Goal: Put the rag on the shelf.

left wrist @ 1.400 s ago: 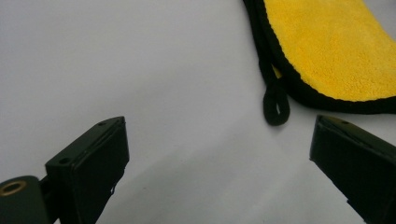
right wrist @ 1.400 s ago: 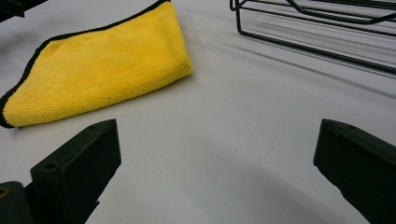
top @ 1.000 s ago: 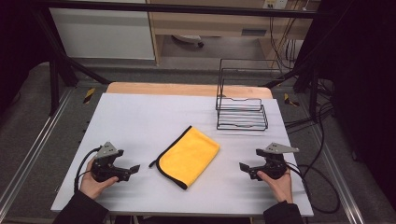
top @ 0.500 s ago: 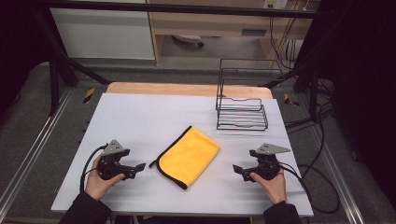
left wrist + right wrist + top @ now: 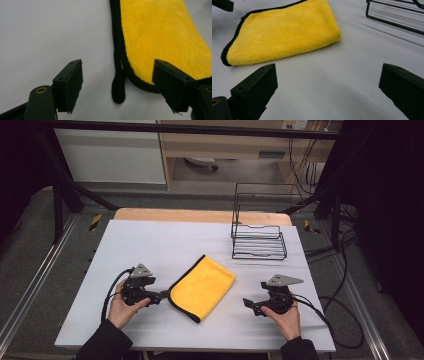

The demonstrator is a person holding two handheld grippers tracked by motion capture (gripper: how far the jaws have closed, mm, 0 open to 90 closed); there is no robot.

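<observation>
Behind the yellow cloth (image 5: 202,287) stands a wire rack (image 5: 258,240); both grippers' fingers apart.

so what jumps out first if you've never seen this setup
The folded yellow cloth with black edging, mid-table on the white table. The left hand-held gripper sits open right at its corner, the right hand-held gripper open and apart from it. A black wire rack stands at the far right.
</observation>
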